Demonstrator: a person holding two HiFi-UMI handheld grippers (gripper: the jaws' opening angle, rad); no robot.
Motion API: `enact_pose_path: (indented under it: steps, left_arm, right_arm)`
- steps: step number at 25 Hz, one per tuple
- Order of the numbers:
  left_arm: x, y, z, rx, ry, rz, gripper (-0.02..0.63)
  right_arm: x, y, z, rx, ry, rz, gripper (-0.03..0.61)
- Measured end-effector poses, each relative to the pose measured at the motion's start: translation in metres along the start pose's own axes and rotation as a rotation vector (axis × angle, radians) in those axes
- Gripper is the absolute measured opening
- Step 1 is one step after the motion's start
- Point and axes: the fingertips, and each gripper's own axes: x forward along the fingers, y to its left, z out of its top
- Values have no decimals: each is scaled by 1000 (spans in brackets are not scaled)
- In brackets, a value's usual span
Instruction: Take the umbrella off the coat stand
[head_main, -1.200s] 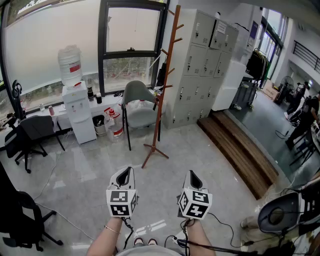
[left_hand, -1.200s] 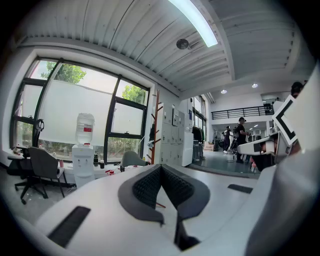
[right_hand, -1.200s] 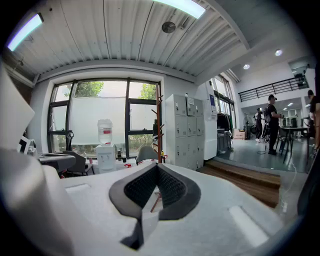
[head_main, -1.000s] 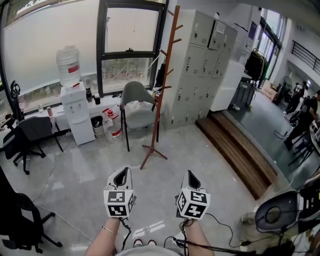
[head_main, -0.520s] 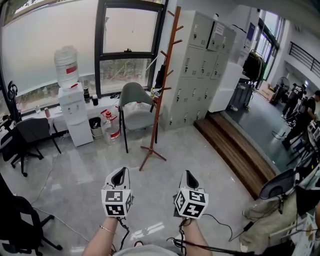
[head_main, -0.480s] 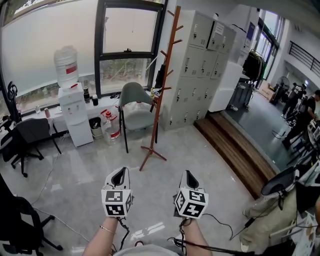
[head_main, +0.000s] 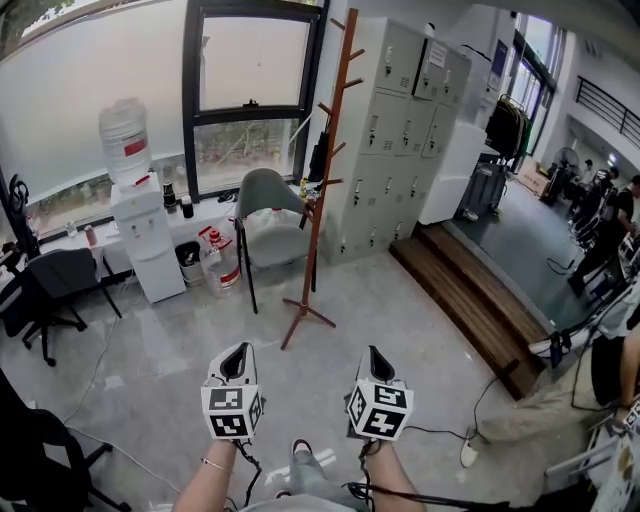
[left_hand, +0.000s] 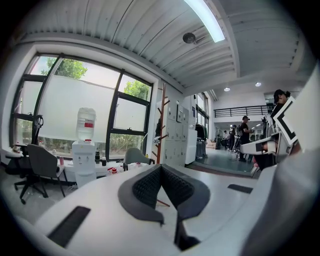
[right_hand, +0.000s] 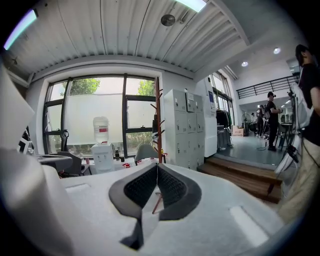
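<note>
Left gripper (head_main: 238, 354) and right gripper (head_main: 375, 354), both closed tight on nothing, sit at 6 o'clock of the coat stand (head_main: 340, 90), where the dark umbrella (head_main: 319, 158) hangs high on the pole, with a grey chair (head_main: 262, 195) at its 9 o'clock, lockers (head_main: 400, 130) at 3 and a bottle-topped water dispenser (head_main: 138, 235) beyond the chair.

I see bright daylight pouring through the window (head_main: 100, 90), slightly washed out; a ceiling strip light (left_hand: 207, 21) glares. Fisheye bends all edges, both gripper views vignette black, and the room looks sharp.
</note>
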Motion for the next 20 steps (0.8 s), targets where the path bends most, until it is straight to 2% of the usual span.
enact_pose_path:
  steps: [5, 20]
  left_arm:
    - [37, 3, -1, -7, 5, 7, 5]
    - [178, 8, 39, -16, 0, 49, 5]
  right_arm:
    - [36, -10, 3, -3, 7, -4, 6]
    - [179, -41, 53, -35, 13, 57, 6]
